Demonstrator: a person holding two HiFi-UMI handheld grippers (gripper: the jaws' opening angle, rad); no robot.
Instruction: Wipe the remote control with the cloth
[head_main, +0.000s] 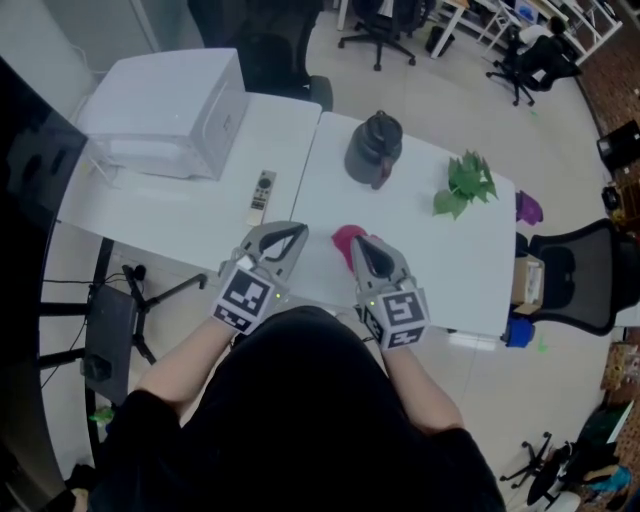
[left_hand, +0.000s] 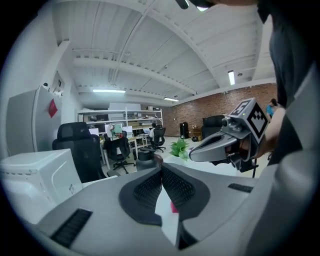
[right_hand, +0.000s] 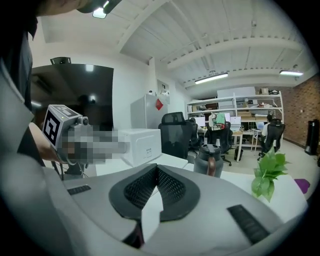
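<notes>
The slim white remote control (head_main: 261, 195) lies on the white table (head_main: 200, 220), left of the middle. A red cloth (head_main: 346, 238) sits crumpled near the table's front edge and shows as a red sliver (left_hand: 173, 207) below the left jaws. My left gripper (head_main: 298, 231) hovers between remote and cloth, its jaws shut (left_hand: 161, 168) with nothing between them. My right gripper (head_main: 357, 243) is at the cloth's right edge, pointing over it, jaws shut (right_hand: 157, 168) and empty. Each gripper view points level across the room, so neither shows the remote.
A dark kettle (head_main: 374, 148) stands at the table's back middle, with a green plant (head_main: 466, 181) to its right and a purple object (head_main: 528, 208) at the right edge. A large white box-shaped appliance (head_main: 170, 100) fills the back left. A black chair (head_main: 575, 272) stands right of the table.
</notes>
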